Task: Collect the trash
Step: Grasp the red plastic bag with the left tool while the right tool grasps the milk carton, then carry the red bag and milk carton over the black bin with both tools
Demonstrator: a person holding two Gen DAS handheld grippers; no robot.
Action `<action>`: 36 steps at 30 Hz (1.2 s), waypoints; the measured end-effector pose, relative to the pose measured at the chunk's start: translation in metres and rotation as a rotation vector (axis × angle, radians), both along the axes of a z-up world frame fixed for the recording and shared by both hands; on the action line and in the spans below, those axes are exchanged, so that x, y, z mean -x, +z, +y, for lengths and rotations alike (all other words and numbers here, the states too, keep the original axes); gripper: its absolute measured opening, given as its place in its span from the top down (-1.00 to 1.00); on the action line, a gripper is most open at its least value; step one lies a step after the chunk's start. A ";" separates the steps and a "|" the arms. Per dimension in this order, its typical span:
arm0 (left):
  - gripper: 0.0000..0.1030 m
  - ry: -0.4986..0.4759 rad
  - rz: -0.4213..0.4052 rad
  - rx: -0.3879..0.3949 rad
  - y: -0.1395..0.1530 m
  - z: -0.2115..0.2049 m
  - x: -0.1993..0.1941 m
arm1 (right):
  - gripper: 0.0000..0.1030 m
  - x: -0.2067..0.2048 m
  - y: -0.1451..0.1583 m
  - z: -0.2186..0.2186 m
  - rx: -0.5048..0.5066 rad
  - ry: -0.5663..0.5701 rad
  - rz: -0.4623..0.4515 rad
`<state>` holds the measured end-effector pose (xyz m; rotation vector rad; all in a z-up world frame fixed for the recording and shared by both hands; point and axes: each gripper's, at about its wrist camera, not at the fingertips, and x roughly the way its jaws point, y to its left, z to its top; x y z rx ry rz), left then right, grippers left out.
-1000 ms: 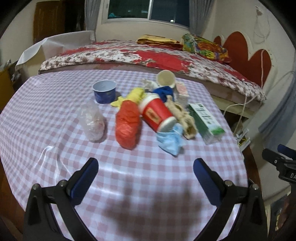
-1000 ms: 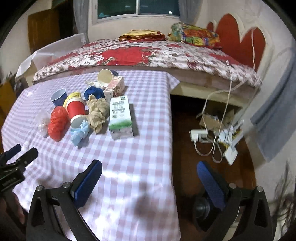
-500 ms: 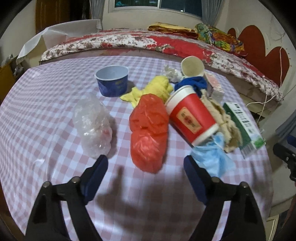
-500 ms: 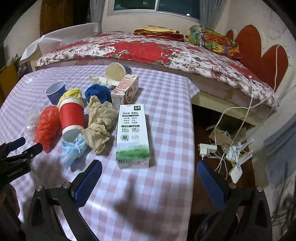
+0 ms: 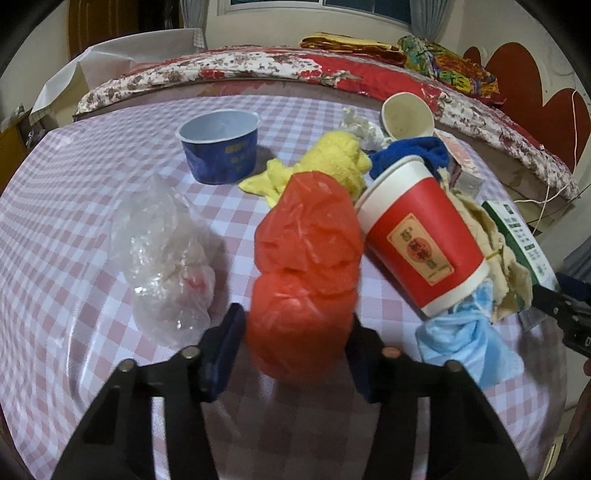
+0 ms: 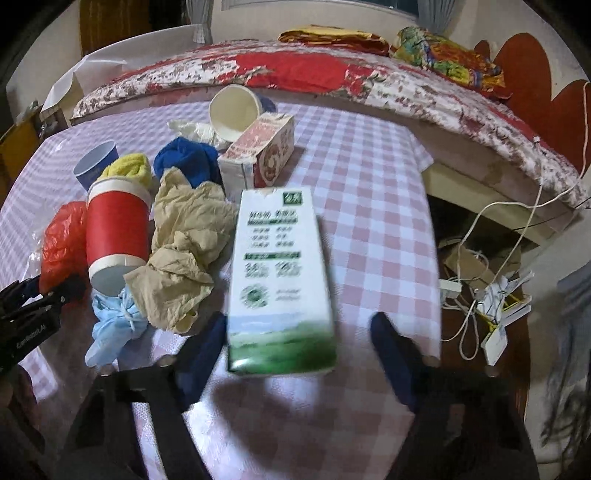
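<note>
A: State the support surface.
B: The counter [image 5: 74, 192] carries a pink-and-white checked cover.

A: Identify what lies behind it.
B: A bed [image 6: 295, 74] with a red floral quilt. Folded yellow and multicoloured cloths [image 6: 443, 55] rest at its far end, against a red scalloped headboard [image 5: 524, 81].

A: Floor area, right-hand side?
B: A white cable [image 6: 517, 240] hangs from the bed to a power strip [image 6: 450, 286] amid white items on the dark floor.

A: Rear wall?
B: A window with curtains [image 5: 424, 11].

left hand-held gripper [image 5: 295, 347]: black frame, blue pads, round screws | right hand-held gripper [image 6: 299, 350]: same
</note>
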<state>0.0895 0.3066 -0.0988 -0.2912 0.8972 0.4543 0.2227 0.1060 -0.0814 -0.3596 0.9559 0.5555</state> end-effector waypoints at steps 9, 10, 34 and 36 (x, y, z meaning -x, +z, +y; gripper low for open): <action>0.41 -0.040 -0.076 -0.008 0.025 -0.011 0.012 | -0.13 0.016 0.022 -0.017 -0.051 -0.010 -0.045; 0.42 -0.044 -0.083 -0.010 0.028 -0.014 0.014 | -0.12 0.018 0.026 -0.020 -0.057 -0.010 -0.051; 0.42 -0.426 -0.133 0.041 0.062 -0.177 0.002 | -0.11 0.083 0.071 -0.218 -0.086 -0.262 -0.148; 0.42 -0.480 -0.125 0.045 0.061 -0.200 -0.003 | -0.11 0.087 0.068 -0.237 -0.079 -0.291 -0.147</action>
